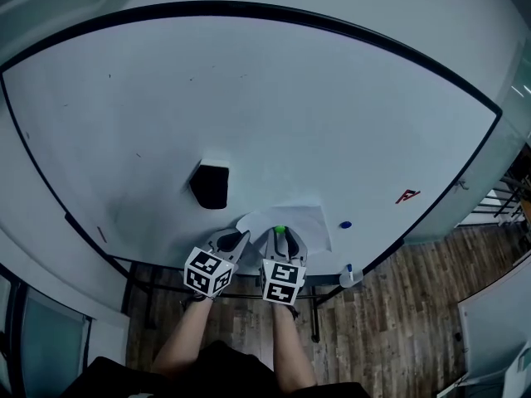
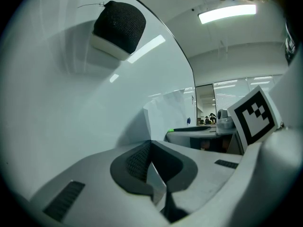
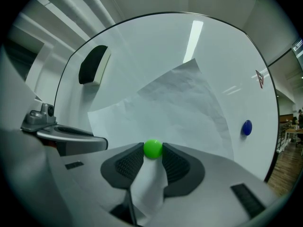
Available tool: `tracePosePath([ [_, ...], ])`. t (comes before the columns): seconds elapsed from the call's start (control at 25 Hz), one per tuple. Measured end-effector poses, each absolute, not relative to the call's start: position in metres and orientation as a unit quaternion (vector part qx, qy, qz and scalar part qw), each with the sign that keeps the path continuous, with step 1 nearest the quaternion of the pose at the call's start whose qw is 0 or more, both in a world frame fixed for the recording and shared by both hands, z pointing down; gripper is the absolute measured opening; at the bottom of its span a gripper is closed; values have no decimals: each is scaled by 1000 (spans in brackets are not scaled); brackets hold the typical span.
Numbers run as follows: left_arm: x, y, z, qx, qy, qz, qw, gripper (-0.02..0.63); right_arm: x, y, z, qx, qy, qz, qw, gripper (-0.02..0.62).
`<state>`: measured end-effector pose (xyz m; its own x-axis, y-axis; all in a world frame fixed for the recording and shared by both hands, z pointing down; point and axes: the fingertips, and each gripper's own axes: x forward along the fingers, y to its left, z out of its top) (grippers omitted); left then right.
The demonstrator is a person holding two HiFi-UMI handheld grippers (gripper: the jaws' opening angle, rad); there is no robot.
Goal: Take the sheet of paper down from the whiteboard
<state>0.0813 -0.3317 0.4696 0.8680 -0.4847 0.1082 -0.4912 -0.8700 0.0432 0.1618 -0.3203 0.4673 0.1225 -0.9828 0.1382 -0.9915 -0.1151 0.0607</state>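
White board surface fills all three views: the whiteboard [image 1: 249,98] stands in front of you, dark-framed. The sheet of paper [image 1: 300,222] is low on it, near the bottom rim. In the head view the sheet looks wider than tall, with its long axis running along that rim. The right gripper view shows what the head view does not: the sheet sits skewed, one corner pointing up the board. Up and left of it a black eraser [image 1: 210,186] clings to the board. Your left gripper [image 1: 239,239] has its fingers closed on the sheet's left edge — only the left gripper view shows the white sliver pinched between the pads. The fingers of your right gripper [image 1: 281,235] are clamped on a green magnet [image 3: 152,148] that sits on the paper. A blue magnet [image 3: 246,127] sits on bare board to the right of the sheet.
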Motion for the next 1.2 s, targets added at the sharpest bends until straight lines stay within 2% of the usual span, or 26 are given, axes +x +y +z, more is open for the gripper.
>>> tracePosePath([
  [1.2, 71, -342, 475, 950, -304, 51, 54, 18, 171, -320, 464, 748, -660, 28, 65, 133],
])
